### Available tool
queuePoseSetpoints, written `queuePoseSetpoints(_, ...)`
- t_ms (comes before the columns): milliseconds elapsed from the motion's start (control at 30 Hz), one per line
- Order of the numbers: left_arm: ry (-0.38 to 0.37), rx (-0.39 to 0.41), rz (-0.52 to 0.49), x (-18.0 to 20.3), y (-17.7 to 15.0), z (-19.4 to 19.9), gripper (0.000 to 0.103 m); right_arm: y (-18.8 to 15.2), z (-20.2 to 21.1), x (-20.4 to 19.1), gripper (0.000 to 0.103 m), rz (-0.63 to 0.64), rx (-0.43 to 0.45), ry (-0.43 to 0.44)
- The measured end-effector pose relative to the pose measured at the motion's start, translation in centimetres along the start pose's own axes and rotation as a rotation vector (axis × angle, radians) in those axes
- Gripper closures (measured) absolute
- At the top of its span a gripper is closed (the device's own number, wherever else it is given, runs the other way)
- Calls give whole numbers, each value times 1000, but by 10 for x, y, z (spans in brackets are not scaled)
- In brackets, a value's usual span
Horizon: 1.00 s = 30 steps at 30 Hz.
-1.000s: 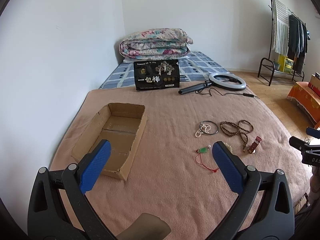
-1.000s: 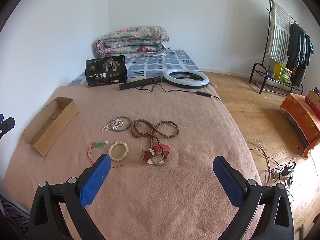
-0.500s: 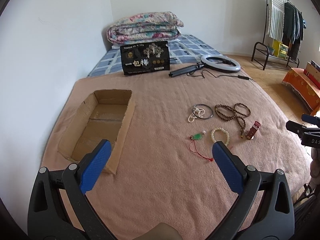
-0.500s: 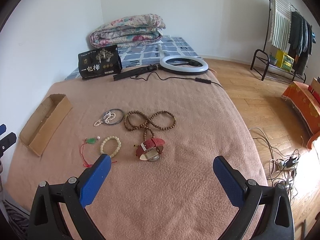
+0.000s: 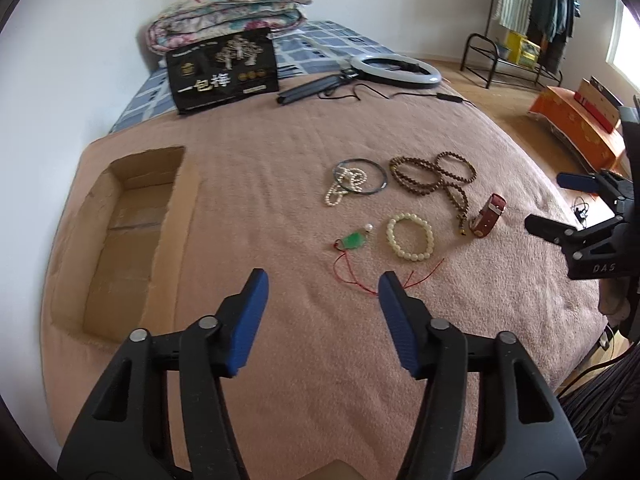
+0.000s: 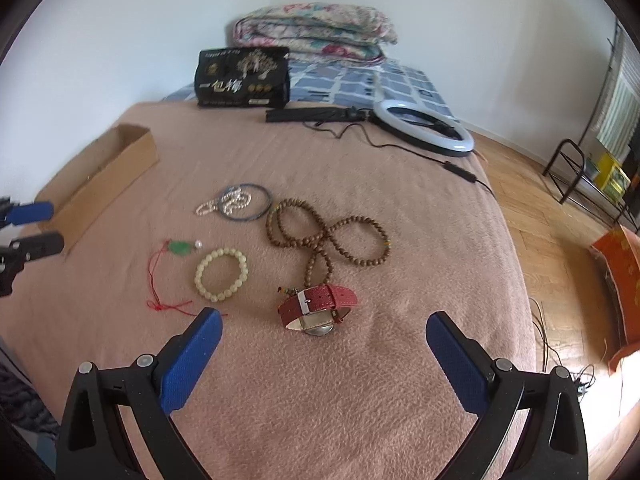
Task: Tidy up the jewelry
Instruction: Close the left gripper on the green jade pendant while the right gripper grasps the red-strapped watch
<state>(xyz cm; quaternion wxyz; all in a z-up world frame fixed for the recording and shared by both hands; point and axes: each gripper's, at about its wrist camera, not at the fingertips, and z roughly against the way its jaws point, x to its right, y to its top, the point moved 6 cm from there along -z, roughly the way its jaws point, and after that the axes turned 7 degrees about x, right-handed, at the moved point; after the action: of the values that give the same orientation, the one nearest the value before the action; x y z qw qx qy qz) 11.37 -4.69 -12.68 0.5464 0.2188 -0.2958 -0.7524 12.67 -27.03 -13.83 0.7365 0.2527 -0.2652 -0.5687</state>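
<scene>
On the pink blanket (image 5: pixel 280 160), the long wooden bead strand (image 6: pixel 320 236) would drape limply, the stiff red-strapped watch (image 6: pixel 316 308) suits a strap grip, while the left gripper (image 5: pixel 320 292), jaws just narrowed, and the wide-open right gripper (image 6: pixel 320 328) hold nothing.

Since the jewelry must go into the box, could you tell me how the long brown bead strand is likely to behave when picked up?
The brown bead strand lies in loose crossed loops on the blanket, so it is probably floppy and would hang and swing. One end lies beside the red watch and may drag against it. The round beads might slip between the pads.
</scene>
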Motion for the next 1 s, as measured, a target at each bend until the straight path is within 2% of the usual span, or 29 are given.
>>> queuePoseSetpoints(167,-56,-25,-61,8,5,-28,52,-8,-22,1,0,15,-43,17)
queuePoseSetpoints(333,-108,-88,-65,11,0,-62,65,-10,-39,11,1,1,-55,13)
queuePoseSetpoints(500,-143,-124,-97,16,-3,-89,73,-8,-52,10,1,1,-62,52)
queuePoseSetpoints(700,-162,-142,-146,25,-3,-113,74,-7,-61,2,1,40,-60,69)
queuePoseSetpoints(1000,-164,-171,-191,24,-4,-137,74,-7,-72,9,1,8,-74,76)
